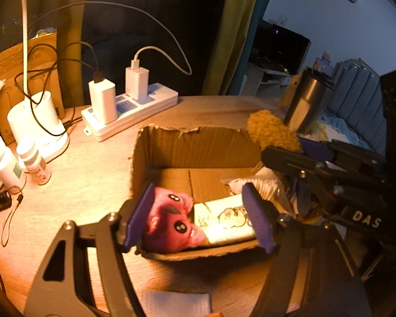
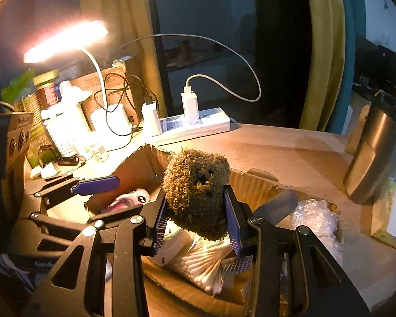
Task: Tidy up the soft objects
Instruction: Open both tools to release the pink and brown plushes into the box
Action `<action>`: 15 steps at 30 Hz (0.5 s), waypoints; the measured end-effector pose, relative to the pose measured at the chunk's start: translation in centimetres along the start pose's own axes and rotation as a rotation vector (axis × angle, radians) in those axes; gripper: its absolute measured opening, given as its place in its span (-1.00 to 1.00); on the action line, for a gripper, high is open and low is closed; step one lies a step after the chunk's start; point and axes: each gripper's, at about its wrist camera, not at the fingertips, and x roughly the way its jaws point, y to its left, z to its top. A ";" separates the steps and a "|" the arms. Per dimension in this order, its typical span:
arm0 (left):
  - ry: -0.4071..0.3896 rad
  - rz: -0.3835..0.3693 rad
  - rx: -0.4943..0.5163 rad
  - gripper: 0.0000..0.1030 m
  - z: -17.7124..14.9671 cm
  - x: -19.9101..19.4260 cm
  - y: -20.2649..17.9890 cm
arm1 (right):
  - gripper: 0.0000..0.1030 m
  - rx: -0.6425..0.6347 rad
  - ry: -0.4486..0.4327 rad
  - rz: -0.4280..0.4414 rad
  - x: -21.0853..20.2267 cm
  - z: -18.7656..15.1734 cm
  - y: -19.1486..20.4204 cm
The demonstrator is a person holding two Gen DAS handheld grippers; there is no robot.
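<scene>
An open cardboard box [image 1: 171, 148] stands on the wooden table; it also shows in the right wrist view [image 2: 253, 185]. A pink plush toy [image 1: 171, 222] lies in its near left corner, next to a white card [image 1: 229, 219]. My left gripper [image 1: 198, 219] is open above the box, its left pad beside the pink plush. My right gripper [image 2: 198, 219] is shut on a brown fuzzy plush [image 2: 198, 187] and holds it over the box. The brown plush also shows in the left wrist view [image 1: 272, 129]. A bag of cotton swabs [image 2: 198, 264] lies in the box.
A white power strip [image 1: 129, 113] with chargers and cables lies behind the box. A desk lamp base [image 1: 37, 126] and small bottles [image 1: 34, 163] stand at the left. A steel tumbler [image 2: 375, 153] stands at the right. Bubble wrap [image 2: 316, 216] lies by the box.
</scene>
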 end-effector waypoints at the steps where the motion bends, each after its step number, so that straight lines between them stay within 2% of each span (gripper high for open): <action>1: -0.003 -0.003 -0.002 0.39 0.0 0.0 0.0 | -0.20 0.003 -0.001 0.003 0.1 0.1 0.0; 9: -0.006 -0.001 -0.025 0.40 0.1 -0.5 0.5 | -0.13 0.007 0.005 0.003 0.5 0.4 0.1; 15: -0.018 0.012 -0.027 0.40 0.0 -1.6 0.5 | -0.11 0.013 -0.014 -0.016 -0.8 0.7 0.3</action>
